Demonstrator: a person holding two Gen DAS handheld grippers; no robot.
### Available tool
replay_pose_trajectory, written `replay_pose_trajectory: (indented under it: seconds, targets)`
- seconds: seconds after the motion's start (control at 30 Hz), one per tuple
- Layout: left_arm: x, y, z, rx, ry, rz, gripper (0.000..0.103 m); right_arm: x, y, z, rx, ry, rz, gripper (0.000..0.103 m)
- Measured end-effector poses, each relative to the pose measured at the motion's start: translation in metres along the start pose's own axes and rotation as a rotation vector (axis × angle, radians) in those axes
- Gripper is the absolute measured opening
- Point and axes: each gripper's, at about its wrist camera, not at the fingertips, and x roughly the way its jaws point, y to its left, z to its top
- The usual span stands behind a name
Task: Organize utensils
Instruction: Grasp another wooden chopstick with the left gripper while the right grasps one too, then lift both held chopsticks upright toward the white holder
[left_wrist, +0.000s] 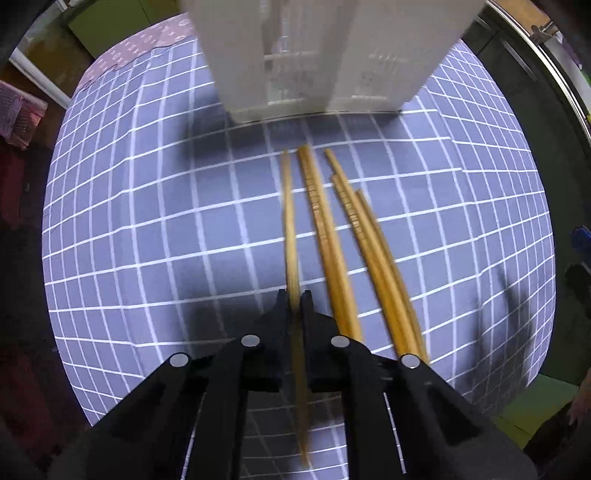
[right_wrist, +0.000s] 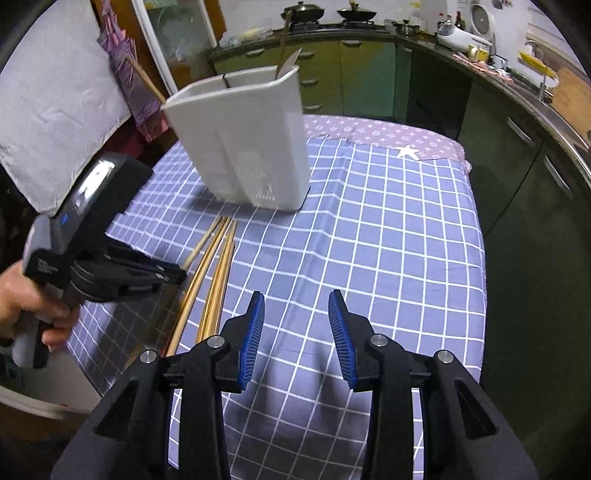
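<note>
The table (right_wrist: 388, 240) is covered by a blue cloth with a white grid, over a pink patterned cloth (right_wrist: 369, 131) at the far edge. Green cabinets (right_wrist: 354, 77) under a dark countertop run along the far and right walls. Two woks (right_wrist: 306, 11) sit on the stove.

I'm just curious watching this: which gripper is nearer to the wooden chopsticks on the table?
Left. The left gripper is shut on one of the chopsticks, right beside the others. The right gripper hangs open over bare tablecloth, off to the side of them.
</note>
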Motion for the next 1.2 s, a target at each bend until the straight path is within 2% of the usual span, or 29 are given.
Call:
replay_pose_trajectory:
  seconds: [0.13, 0.27, 0.3, 0.47, 0.57, 0.8, 1.03, 1.2]
  targets:
    - [-0.008, 0.014, -0.010, -0.008, -0.052, -0.021, 0.007, 0.021, 0.007, 0.003, -0.012, 0.069, 0.034, 0.036]
    - [-0.027, 0.021, -0.025, 0.003, -0.129, -0.045, 0.007, 0.057, 0.021, 0.007, -0.031, 0.187, 0.104, 0.034]
    - [-0.034, 0.022, -0.030, 0.002, -0.158, -0.054, 0.007, 0.064, 0.025, 0.007, -0.038, 0.205, 0.106, 0.028]
    - [-0.062, 0.033, -0.056, 0.017, -0.268, -0.075, 0.007, 0.089, 0.046, 0.017, -0.069, 0.258, 0.115, 0.021]
    - [-0.078, 0.045, -0.070, 0.014, -0.334, -0.099, 0.007, 0.103, 0.056, 0.023, -0.088, 0.288, 0.099, 0.022]
    - [-0.103, 0.039, -0.099, 0.059, -0.466, -0.097, 0.007, 0.121, 0.066, 0.027, -0.107, 0.329, 0.065, 0.019]
    - [-0.110, 0.038, -0.113, 0.070, -0.486, -0.121, 0.007, 0.127, 0.079, 0.026, -0.144, 0.364, 0.029, 0.019]
    - [-0.115, 0.040, -0.118, 0.081, -0.517, -0.112, 0.007, 0.131, 0.096, 0.026, -0.190, 0.375, -0.031, 0.018]
